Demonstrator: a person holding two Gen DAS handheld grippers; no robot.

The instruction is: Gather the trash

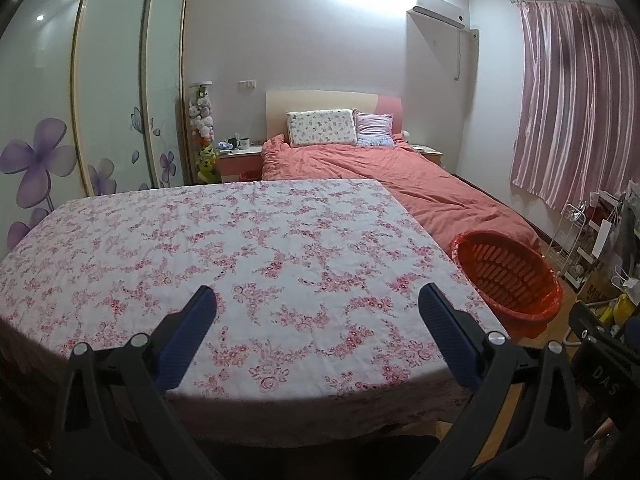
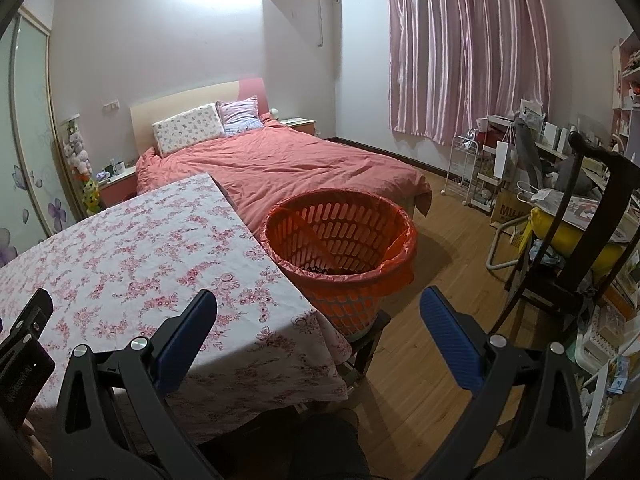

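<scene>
A red slotted waste basket [image 2: 340, 236] lined with a red bag stands on a low stool by the table's right corner, and it also shows at the right in the left wrist view [image 1: 508, 276]. Something small and dark lies at its bottom [image 2: 320, 269]. My left gripper [image 1: 318, 292] hovers open over the near part of the floral tablecloth [image 1: 240, 248], with nothing between its blue pads. My right gripper [image 2: 319, 295] is open too, in front of the basket over the table corner. I see no loose trash on the cloth.
A bed with a salmon duvet [image 2: 280, 160] lies beyond the table. A dark chair [image 2: 580, 240], a white wire rack [image 2: 464, 164] and cluttered shelves crowd the right side. Bare wooden floor [image 2: 440, 240] stretches right of the basket. A wardrobe [image 1: 112, 92] lines the left wall.
</scene>
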